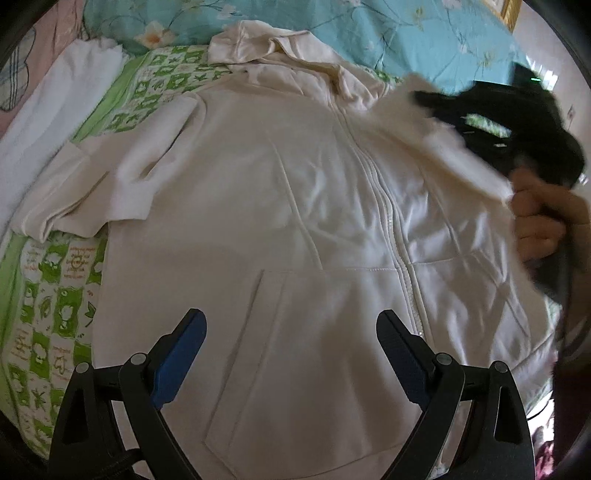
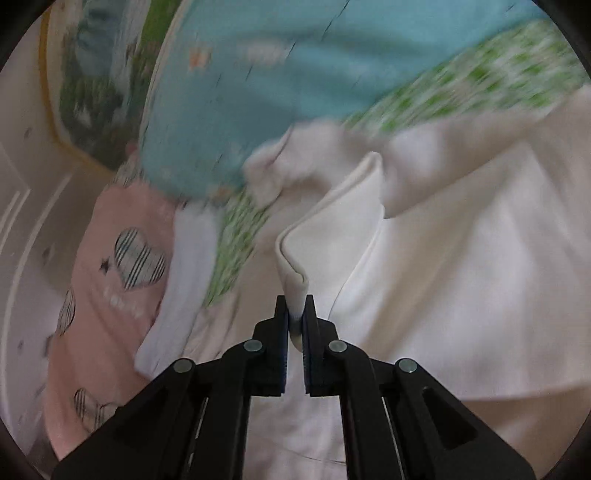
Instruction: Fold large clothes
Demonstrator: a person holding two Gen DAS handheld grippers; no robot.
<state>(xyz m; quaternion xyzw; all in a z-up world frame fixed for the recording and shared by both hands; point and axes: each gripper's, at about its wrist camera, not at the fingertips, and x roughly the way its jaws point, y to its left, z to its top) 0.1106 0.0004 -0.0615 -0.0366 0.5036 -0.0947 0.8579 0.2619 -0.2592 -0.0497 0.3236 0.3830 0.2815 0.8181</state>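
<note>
A cream zip-up hoodie [image 1: 295, 206] lies front up on the bed, hood at the far end, zipper down its middle, one sleeve folded in at the left. My left gripper [image 1: 291, 325] is open and empty above the hoodie's lower front by the pocket. My right gripper [image 2: 295, 310] is shut on a fold of the hoodie's cream fabric [image 2: 332, 236] and holds it lifted; the view is blurred. In the left wrist view the right gripper [image 1: 495, 110] shows as a dark blur at the right, holding the hoodie's right edge.
A green-and-white patterned sheet [image 1: 48, 302] covers the bed. A light blue floral quilt [image 1: 406, 33] lies at the far end. A white cloth [image 1: 55, 110] and a pink heart-print fabric [image 2: 110, 266] lie to one side.
</note>
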